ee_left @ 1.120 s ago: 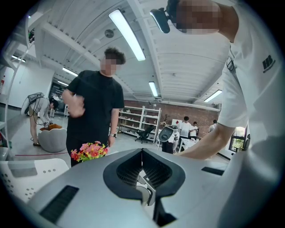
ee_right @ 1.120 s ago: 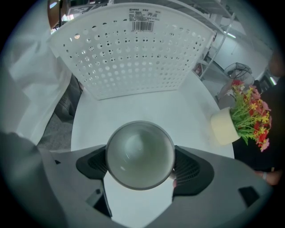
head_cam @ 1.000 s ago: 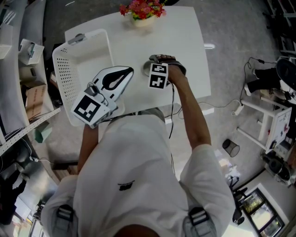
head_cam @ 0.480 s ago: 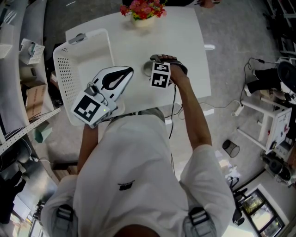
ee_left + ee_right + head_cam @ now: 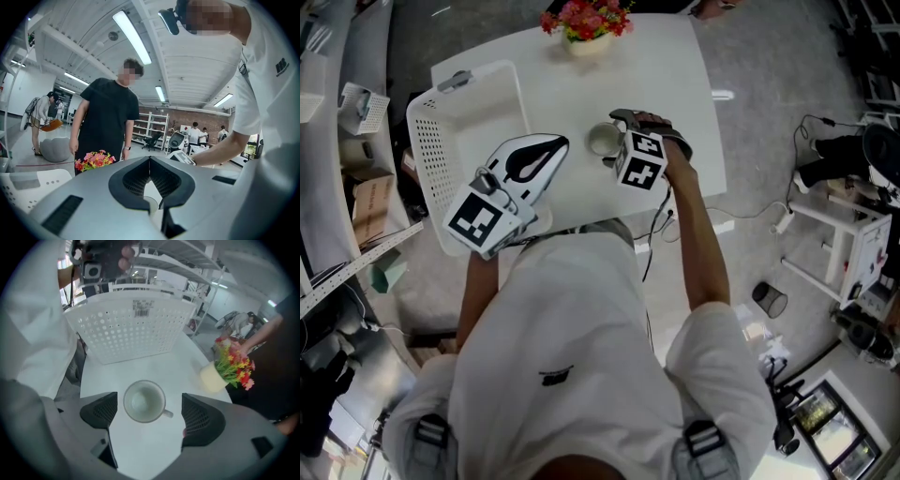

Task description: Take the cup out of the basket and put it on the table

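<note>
The white ceramic cup (image 5: 144, 401) stood on the white worktop (image 5: 666, 75) near the perforated white plastic basket (image 5: 427, 155), between the right gripper's (image 5: 149, 422) spread fingers and untouched by them. The left gripper's (image 5: 150, 161) fingers were pressed together, empty. Only a clean backing-off that did not clip the handle seemed left.

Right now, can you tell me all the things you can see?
table: one, white, in the middle.
basket: one, white with holes, on the table's left side, nothing seen inside.
cup: one, white, upright on the table, outside the basket.
flower pot: one, cream with red, pink and yellow flowers, at the table's far edge.
bystander: one, black shirt, beyond the table.
left hand-held gripper: one, grey and black, jaws together, holding nothing.
right hand-held gripper: one, grey and black, jaws apart either side of the cup, not touching it.
</note>
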The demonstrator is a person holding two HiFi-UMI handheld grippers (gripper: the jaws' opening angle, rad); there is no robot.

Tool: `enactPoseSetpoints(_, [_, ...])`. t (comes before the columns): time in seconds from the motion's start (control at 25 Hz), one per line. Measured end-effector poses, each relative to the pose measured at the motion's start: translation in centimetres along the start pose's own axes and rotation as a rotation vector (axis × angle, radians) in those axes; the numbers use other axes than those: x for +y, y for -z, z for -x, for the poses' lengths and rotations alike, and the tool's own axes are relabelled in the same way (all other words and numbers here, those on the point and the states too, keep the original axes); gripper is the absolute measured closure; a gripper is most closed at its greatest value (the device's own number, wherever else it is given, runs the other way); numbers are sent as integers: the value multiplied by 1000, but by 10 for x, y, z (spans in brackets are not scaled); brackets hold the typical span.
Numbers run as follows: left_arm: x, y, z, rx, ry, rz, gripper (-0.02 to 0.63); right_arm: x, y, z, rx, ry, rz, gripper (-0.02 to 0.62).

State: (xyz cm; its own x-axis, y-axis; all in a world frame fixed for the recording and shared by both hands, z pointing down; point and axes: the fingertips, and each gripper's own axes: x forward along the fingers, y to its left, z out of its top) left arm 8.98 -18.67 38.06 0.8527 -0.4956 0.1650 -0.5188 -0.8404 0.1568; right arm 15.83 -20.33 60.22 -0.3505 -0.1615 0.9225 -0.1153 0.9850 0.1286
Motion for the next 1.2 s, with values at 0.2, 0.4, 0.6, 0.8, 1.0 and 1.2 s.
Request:
enactPoseSetpoints(0.2, [0, -2, 0, -1, 5, -5, 594, -16, -28, 51, -190, 129, -75, 172])
enactPoseSetpoints(0.4, [-2, -5, 1, 6, 1, -7, 594, -22, -57, 105, -392, 212, -153, 175])
enactPoseSetpoints(0.6, [-6, -10, 4, -18, 19, -20, 594, -24, -77, 149, -596, 325, -217, 380])
enactPoseSetpoints(0.8, [-12, -14, 6, -27, 33, -27, 594, -12, -92, 184, -764, 372, -272, 516])
enactPoseSetpoints(1.0, [-17, -16, 9, -42, 51, -21, 594, 1, -105, 207, -963, 379, -409, 565])
enactPoseSetpoints(1.2, [-23, -19, 13, -48, 60, -26, 594, 12, -108, 219, -1066, 347, -528, 588])
